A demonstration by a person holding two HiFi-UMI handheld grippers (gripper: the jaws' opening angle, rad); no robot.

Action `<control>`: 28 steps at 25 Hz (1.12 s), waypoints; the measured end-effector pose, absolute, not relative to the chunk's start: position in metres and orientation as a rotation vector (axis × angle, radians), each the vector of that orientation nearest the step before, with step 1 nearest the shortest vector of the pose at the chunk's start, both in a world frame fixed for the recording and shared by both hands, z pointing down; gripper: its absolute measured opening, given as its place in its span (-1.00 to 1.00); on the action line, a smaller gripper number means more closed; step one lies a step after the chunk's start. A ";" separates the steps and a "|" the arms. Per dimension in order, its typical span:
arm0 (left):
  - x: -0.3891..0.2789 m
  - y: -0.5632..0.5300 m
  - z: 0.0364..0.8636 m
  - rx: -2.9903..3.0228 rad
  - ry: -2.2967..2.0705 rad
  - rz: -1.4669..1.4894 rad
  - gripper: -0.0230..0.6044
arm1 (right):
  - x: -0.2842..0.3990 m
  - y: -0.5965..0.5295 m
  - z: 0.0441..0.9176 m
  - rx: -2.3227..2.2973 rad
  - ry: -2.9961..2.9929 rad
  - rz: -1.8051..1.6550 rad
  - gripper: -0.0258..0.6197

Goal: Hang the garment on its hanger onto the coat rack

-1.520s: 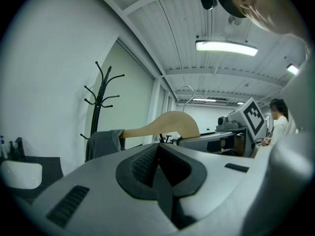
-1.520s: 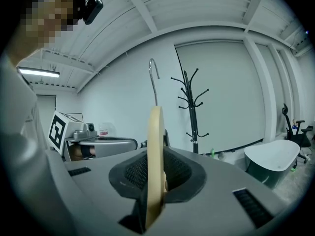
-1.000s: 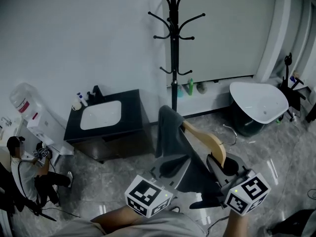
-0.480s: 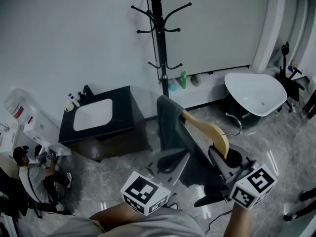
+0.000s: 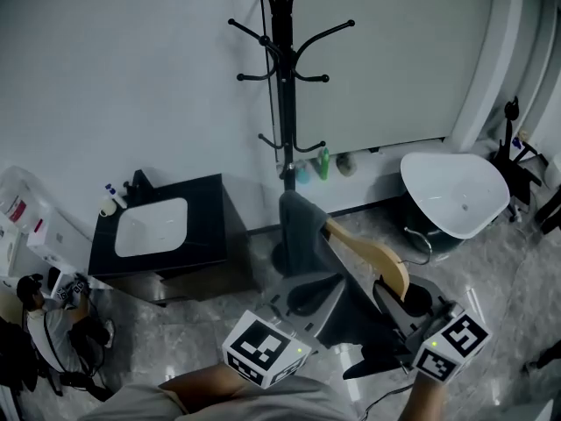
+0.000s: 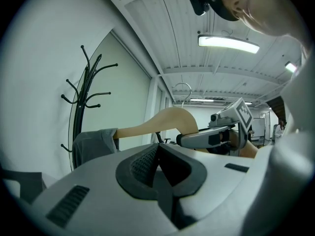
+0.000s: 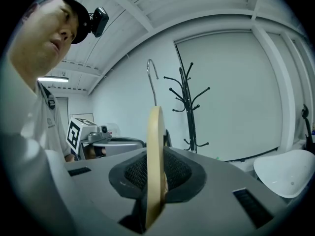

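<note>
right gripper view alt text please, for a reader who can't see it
The right gripper's tongs clamp a pale wooden hanger seen edge-on, its metal hook rising above. Beyond it stands a black coat rack, with the left gripper at the left.

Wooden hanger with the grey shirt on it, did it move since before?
Yes. The wooden hanger, clamped in the right gripper, has come a bit nearer the black coat rack.
</note>
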State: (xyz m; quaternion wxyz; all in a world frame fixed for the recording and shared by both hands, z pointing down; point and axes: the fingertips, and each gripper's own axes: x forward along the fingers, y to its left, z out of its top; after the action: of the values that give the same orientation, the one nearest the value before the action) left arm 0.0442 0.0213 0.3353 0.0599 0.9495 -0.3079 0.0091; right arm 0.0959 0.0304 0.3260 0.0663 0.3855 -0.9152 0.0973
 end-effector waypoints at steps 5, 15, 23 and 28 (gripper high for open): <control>0.031 -0.049 0.319 2.894 -0.960 -0.012 -0.91 | 0.085 -0.029 0.316 1.042 -2.801 0.265 -0.73; 0.005 -0.138 0.302 2.858 -1.086 -0.092 -0.91 | 0.074 -0.117 0.297 0.738 -2.904 0.178 -0.73; 0.008 -0.205 0.301 2.813 -1.243 -0.125 -0.91 | 0.081 -0.196 0.309 0.408 -2.944 0.137 -0.73; 0.019 -0.262 0.303 2.735 -1.411 -0.117 -0.91 | 0.082 -0.258 0.322 0.100 -2.943 0.128 -0.73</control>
State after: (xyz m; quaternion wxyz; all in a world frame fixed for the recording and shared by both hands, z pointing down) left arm 0.0188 -0.2619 0.3031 0.0310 0.8877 -0.4579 -0.0380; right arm 0.0818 -0.2575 0.3220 0.0967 0.0337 -0.9938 0.0431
